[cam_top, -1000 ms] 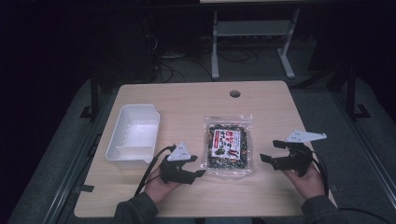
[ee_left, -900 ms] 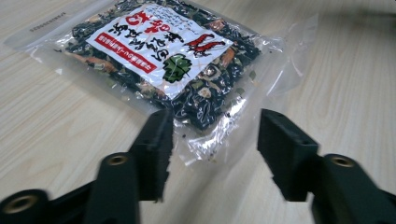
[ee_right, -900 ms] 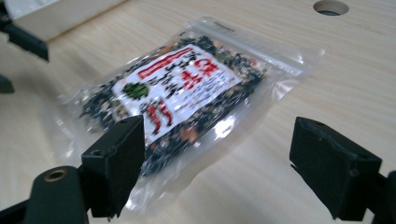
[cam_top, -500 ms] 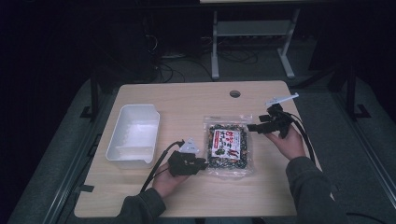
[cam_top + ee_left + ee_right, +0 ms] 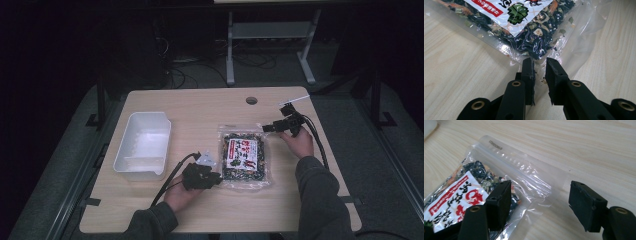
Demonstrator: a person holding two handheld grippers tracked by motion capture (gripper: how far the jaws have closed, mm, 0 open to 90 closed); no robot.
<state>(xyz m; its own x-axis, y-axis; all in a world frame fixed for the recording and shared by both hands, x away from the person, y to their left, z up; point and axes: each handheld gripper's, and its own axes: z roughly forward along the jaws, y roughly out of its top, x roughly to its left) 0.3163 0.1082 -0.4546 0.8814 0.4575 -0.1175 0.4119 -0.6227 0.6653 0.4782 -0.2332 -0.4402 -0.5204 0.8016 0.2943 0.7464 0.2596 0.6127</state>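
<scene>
The bag of dried food (image 5: 244, 156) lies mid-table with a gripper at two of its corners: the left gripper (image 5: 216, 178) clamped on the near left one, the right gripper (image 5: 266, 128), jaws just closing, at the far right one. The white tray (image 5: 142, 145) blocks the left side. Bare wood lies between tray and bag, along the far edge around the cable hole (image 5: 251, 100), and along the near edge.

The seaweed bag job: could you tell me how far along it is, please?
Done: the left gripper is shut on the bag at its near corner. In hand: the right gripper, jaws just closing, straddles the far corner. Left: lifting it, probably toward the white tray.
</scene>
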